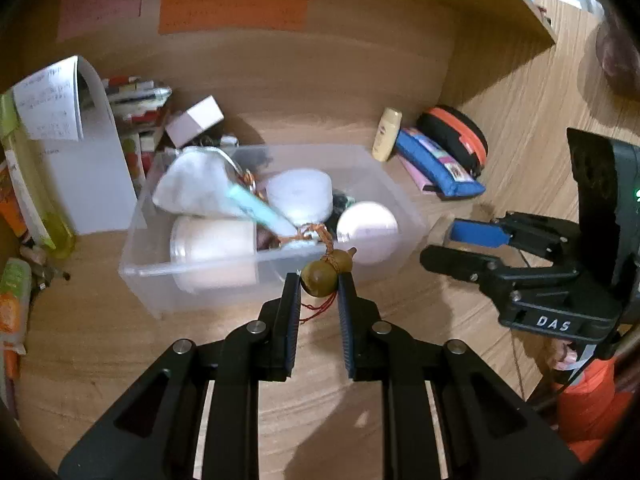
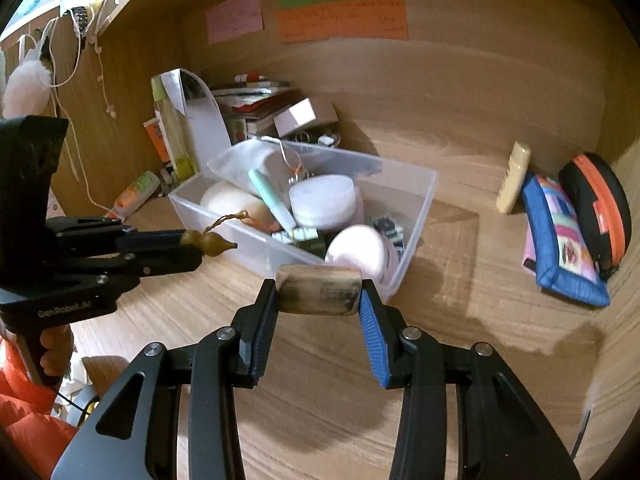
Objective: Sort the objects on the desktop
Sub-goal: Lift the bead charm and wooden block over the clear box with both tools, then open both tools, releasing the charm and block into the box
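My left gripper point(image 1: 319, 280) is shut on a small brown gourd charm point(image 1: 325, 273) with an orange cord, held just in front of the clear plastic bin point(image 1: 148, 276). In the right wrist view the same gourd charm point(image 2: 208, 242) shows at the left gripper's tips point(image 2: 196, 246). My right gripper point(image 2: 319, 289) is shut on a beige, worn rectangular block point(image 2: 319, 290), held above the desk near the bin's point(image 2: 424, 200) front corner. The bin holds white jars, a mint tube and small items. The right gripper point(image 1: 440, 240) also shows in the left wrist view.
Right of the bin lie a cream bottle point(image 2: 513, 178), a blue patchwork pouch point(image 2: 566, 246) and a black-and-orange case point(image 2: 596, 204). Books, a small box point(image 2: 302, 114) and bottles stand at the back left. Coloured notes point(image 2: 344, 20) hang on the back wall.
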The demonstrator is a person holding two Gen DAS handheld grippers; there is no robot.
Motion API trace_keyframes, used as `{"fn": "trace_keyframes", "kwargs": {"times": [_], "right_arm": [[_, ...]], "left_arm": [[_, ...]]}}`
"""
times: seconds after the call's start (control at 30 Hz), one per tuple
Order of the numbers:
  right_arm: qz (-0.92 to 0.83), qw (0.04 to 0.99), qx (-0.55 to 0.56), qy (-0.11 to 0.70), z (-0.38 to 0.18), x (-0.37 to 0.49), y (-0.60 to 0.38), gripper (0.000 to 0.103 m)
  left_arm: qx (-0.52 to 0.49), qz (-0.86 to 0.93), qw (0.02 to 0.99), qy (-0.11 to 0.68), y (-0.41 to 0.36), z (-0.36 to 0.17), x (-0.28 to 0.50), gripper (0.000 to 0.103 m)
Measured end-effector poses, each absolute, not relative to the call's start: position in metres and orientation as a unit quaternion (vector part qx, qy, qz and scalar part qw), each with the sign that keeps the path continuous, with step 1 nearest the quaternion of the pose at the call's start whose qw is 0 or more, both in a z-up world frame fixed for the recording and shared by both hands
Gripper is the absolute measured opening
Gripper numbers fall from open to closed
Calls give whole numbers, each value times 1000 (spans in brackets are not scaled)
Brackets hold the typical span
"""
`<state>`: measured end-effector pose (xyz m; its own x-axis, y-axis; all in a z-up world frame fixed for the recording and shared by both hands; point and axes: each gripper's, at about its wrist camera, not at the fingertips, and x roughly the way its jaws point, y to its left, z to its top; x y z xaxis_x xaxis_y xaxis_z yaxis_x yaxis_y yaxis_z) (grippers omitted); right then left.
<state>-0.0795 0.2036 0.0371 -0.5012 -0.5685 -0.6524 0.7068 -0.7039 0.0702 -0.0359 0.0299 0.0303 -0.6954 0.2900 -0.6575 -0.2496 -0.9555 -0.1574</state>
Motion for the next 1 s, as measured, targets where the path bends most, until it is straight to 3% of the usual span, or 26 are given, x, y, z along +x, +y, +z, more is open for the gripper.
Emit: {"fn": "trace_keyframes", "kwargs": {"times": [1.0], "right_arm": [[-846, 374, 363, 106, 21, -132, 160, 37]], "left_arm": [[-382, 914, 135, -23, 18, 13, -88, 18]]}}
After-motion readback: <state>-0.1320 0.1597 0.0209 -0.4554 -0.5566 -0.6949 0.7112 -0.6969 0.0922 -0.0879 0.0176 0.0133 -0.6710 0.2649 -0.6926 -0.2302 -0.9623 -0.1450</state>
